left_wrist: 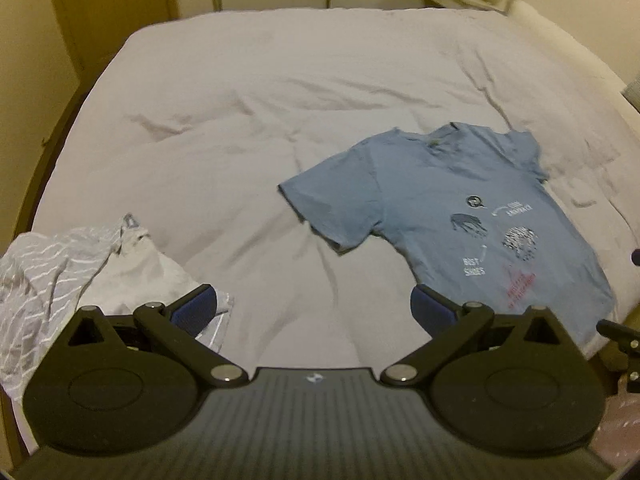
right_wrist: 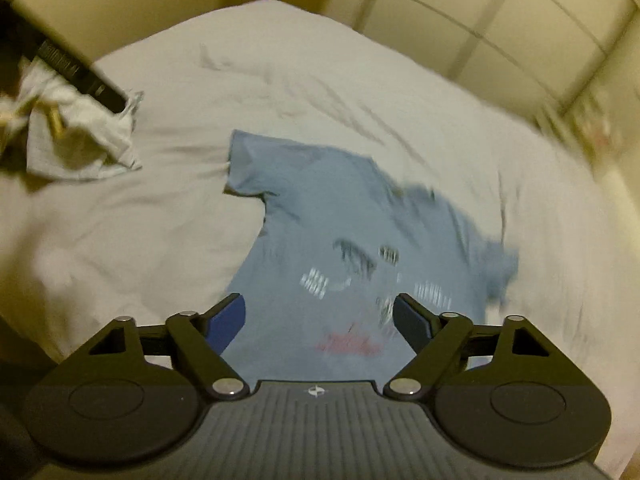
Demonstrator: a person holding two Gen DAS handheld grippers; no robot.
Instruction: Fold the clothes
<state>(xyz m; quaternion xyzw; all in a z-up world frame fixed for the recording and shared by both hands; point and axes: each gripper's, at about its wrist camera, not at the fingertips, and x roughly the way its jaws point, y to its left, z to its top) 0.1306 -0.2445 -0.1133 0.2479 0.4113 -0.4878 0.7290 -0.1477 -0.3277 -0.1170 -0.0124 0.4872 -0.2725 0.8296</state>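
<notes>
The T-shirt (left_wrist: 452,216) is pale blue, printed with dark grey and white motifs, white lettering and a red mark near the hem at its 5 o'clock. The bed sheet (left_wrist: 280,80) is plain pale grey-white. At 8 o'clock, a crumpled garment (left_wrist: 52,264) shows grey with thin white wavy stripes. Both grippers are black with blue pads (left_wrist: 196,312).

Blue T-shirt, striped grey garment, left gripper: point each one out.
blue T-shirt (left_wrist: 420,184): left wrist view, plain chest area below the collar.
striped grey garment (left_wrist: 44,264): left wrist view, crumpled striped part.
left gripper (left_wrist: 314,310): left wrist view, midway between its open fingertips.
</notes>
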